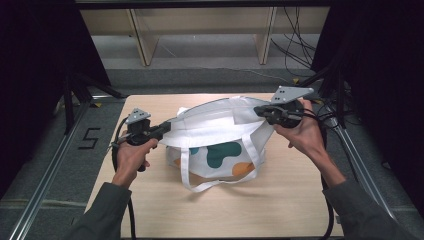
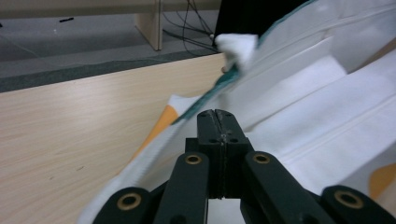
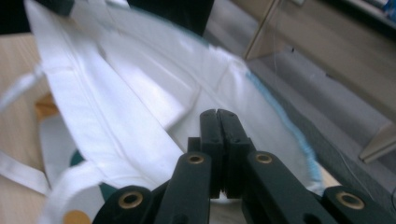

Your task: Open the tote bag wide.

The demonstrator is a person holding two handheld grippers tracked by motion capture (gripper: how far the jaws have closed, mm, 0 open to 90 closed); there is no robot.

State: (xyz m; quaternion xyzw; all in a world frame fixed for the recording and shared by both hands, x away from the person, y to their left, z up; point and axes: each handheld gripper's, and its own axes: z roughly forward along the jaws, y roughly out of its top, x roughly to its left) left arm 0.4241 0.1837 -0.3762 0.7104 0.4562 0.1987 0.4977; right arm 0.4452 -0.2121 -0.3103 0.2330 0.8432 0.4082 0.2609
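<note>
Left tongs [image 1: 162,128], clenched on the left rim of a white tote bag [image 1: 220,150] printed with teal and orange blobs; bag on the wooden counter [image 1: 280,195], mouth stretched wide. Right tongs [image 1: 260,111], clenched on the right rim. Bag interior hidden. A "5" [image 1: 89,138] marks the floor at left.

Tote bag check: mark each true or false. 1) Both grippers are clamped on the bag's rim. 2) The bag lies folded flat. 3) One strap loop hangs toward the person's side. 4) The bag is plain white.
1) True: the left gripper and right gripper each pinch the tote bag at its rim.
2) False: its mouth is stretched between the grippers.
3) True: the strap loop rests on the table.
4) False: it has teal and orange blobs.
</note>
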